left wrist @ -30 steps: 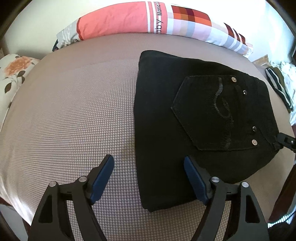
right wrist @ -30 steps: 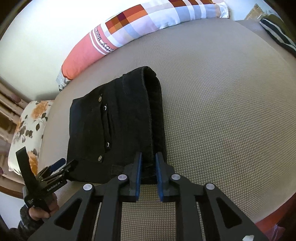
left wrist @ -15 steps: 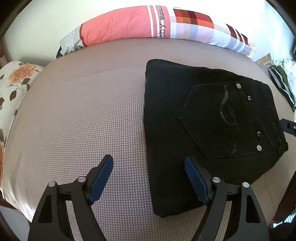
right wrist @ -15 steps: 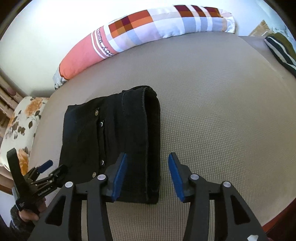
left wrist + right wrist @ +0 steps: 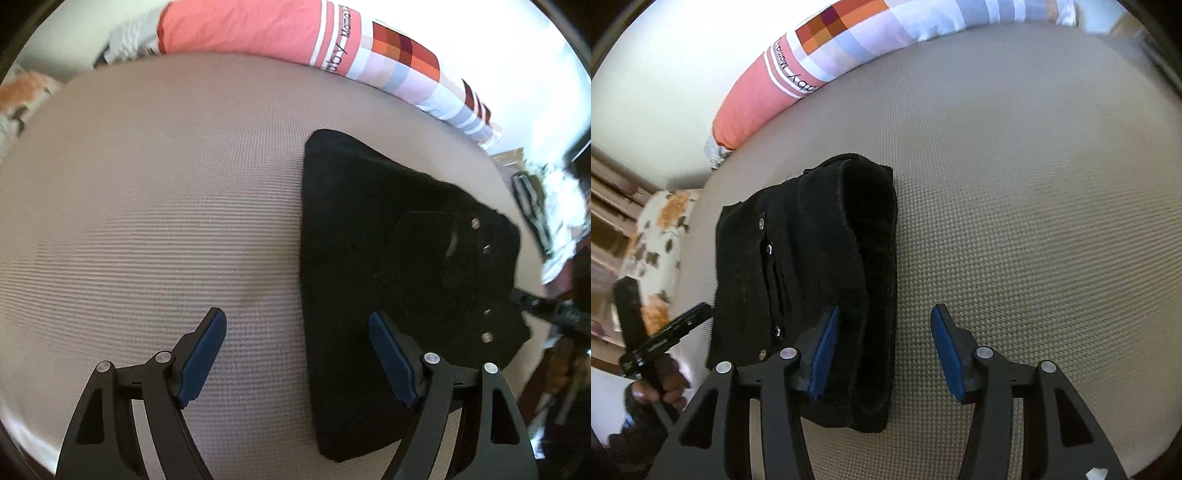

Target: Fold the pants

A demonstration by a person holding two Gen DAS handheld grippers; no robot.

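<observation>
The black pants (image 5: 809,280) lie folded into a thick, compact rectangle on the grey woven mattress (image 5: 1015,221), a back pocket with 4 metal rivets facing up and the rounded fold edge toward the right. The right gripper (image 5: 882,350) hovers with its blue pads spread apart over the near right edge of the bundle. The left gripper (image 5: 297,354) is likewise spread wide, holding nothing, its right finger over the bundle's left side.
</observation>
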